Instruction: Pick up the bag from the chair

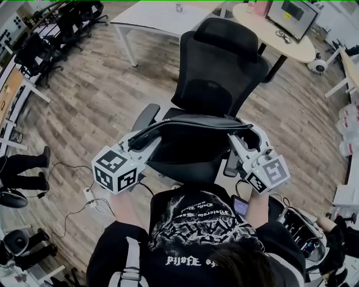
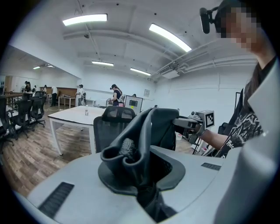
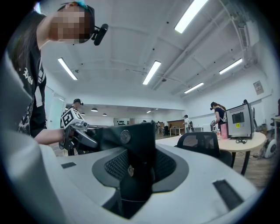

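- The left gripper (image 1: 136,141) sits at the left front corner of the chair seat. Its jaws are clamped on a bunched, rolled fold at the left end of the bag; the left gripper view shows the dark material squeezed tight between them.
- The bag (image 1: 190,124) is black and long. It is stretched between the two grippers, across the front edge of the seat of the black mesh chair (image 1: 221,67). I cannot tell whether its underside touches the seat.
- The right gripper (image 1: 242,136) is at the right front corner of the seat, beside the armrest. Its jaws are pressed onto the flat right end of the bag, just below a round metal stud (image 3: 125,136).
- Beyond the chair back stands a white counter (image 1: 151,14), and to its right a round counter (image 1: 297,50) carrying a monitor (image 1: 291,17).
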